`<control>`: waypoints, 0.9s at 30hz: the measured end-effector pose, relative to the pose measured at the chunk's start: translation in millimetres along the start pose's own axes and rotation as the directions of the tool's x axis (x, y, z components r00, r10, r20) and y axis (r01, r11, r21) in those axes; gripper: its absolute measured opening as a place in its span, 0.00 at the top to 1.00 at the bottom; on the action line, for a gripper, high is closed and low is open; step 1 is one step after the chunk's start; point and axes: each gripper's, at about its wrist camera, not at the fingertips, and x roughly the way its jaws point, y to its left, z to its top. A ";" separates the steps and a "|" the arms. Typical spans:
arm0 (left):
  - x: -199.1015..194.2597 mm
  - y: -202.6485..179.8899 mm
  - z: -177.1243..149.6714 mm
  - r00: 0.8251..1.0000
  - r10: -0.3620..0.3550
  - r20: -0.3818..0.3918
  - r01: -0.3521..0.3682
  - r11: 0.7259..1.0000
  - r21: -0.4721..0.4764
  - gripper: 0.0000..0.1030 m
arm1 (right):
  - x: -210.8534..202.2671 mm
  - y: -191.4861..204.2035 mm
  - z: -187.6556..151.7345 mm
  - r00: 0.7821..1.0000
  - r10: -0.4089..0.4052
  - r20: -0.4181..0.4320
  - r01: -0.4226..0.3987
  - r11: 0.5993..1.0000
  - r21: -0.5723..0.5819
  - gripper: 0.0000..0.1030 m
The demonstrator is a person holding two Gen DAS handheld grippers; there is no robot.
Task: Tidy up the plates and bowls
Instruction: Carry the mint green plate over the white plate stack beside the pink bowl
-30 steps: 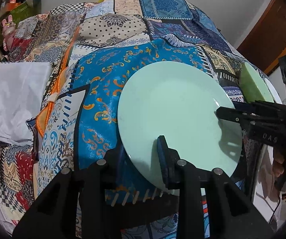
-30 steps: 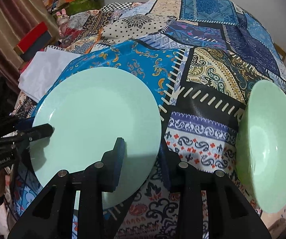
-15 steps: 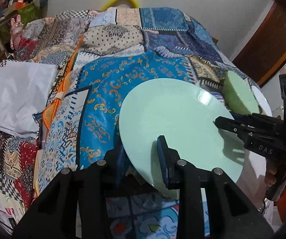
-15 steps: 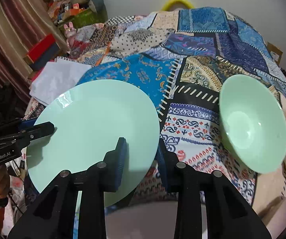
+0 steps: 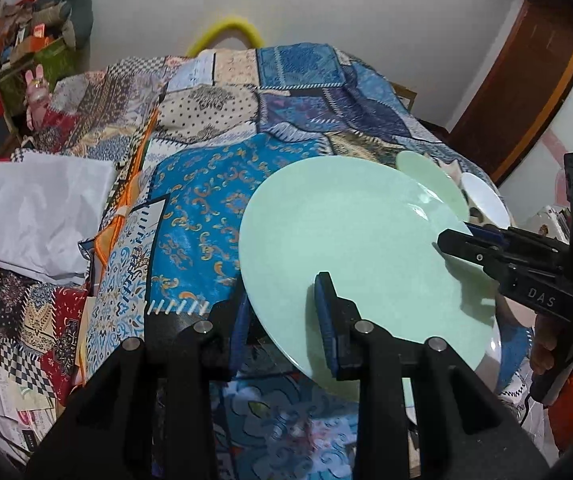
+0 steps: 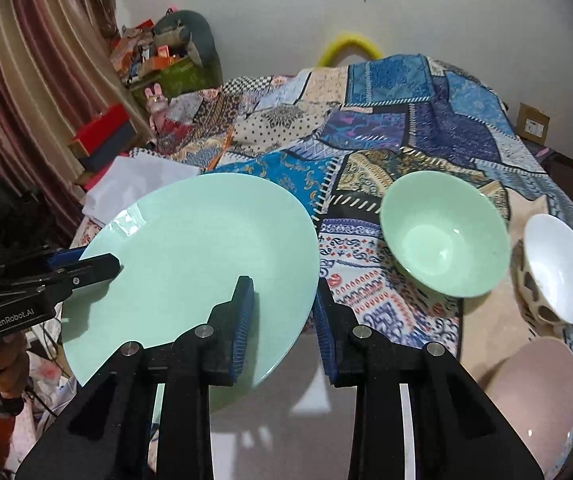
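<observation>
**One plate held by two tools; three bowls counted**

One pale green plate (image 6: pixel 190 272) is seen, gripped at opposite edges by two tools. The left tool (image 5: pixel 282 320) is clamped on the plate's near-left rim in its own view, with one blue pad above and one below the rim. The right tool (image 6: pixel 282 320) is closed on the plate's right edge in its own view, the rim being pinched between its pads. Each tool also appears in the other's view, at the far rim of the plate. The plate is held clear above the patchwork cloth (image 6: pixel 406 128), apart from it, and is tilted: in the right wrist view its left side is higher than its right. Being round, it shows no long axis; its face is turned up, toward the cameras. Nothing is seen lying on it.

Three bowls are counted in the right wrist view: one green bowl (image 6: pixel 444 236), one white bowl (image 6: pixel 558 264) with a patterned outside, and one pink bowl (image 6: pixel 534 396) at the lower right edge. All three appear empty, with openings turned up. The green bowl stands on the cloth, beside the plate's right edge but apart from it; the white bowl is just beyond it to the right.

One white folded sheet (image 5: pixel 42 216) lies on the cloth at the left. One yellow arc (image 6: pixel 348 46) is seen behind the cloth's far edge.
</observation>
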 end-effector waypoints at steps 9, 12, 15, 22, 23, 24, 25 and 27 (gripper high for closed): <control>-27.2 -38.0 -11.6 1.000 -0.007 0.024 0.006 0.999 0.042 0.71 | -36.1 -14.5 -20.1 0.999 0.000 0.049 -0.001 1.000 0.022 0.73; -33.0 -49.8 -17.8 1.000 -0.016 0.026 0.014 0.998 0.055 0.71 | -46.1 -19.0 -27.5 0.998 -0.001 0.061 -0.001 1.000 0.031 0.73; -36.6 -59.3 -23.3 0.999 -0.022 0.026 0.020 0.998 0.064 0.71 | -52.7 -23.5 -34.4 0.998 -0.006 0.066 0.003 0.999 0.038 0.73; -37.2 -81.3 -35.6 0.999 -0.033 0.011 0.032 0.996 0.087 0.71 | -63.5 -36.1 -52.7 0.998 -0.013 0.065 0.008 0.998 0.067 0.73; -36.8 -83.5 -37.3 0.999 -0.034 0.009 0.033 0.995 0.089 0.71 | -64.1 -37.5 -55.3 0.998 -0.014 0.064 0.009 0.997 0.072 0.73; -35.4 -86.2 -39.5 0.999 -0.036 0.004 0.036 0.995 0.091 0.71 | -64.1 -39.6 -58.0 0.998 -0.015 0.061 0.010 0.997 0.078 0.73; -34.0 -88.0 -41.6 0.999 -0.039 -0.001 0.039 0.995 0.092 0.71 | -65.7 -40.0 -62.2 0.998 -0.017 0.060 0.012 0.996 0.083 0.73; -31.7 -92.0 -45.9 0.999 -0.044 -0.013 0.045 0.995 0.093 0.71 | -66.4 -43.0 -67.1 0.998 -0.020 0.056 0.015 0.996 0.091 0.73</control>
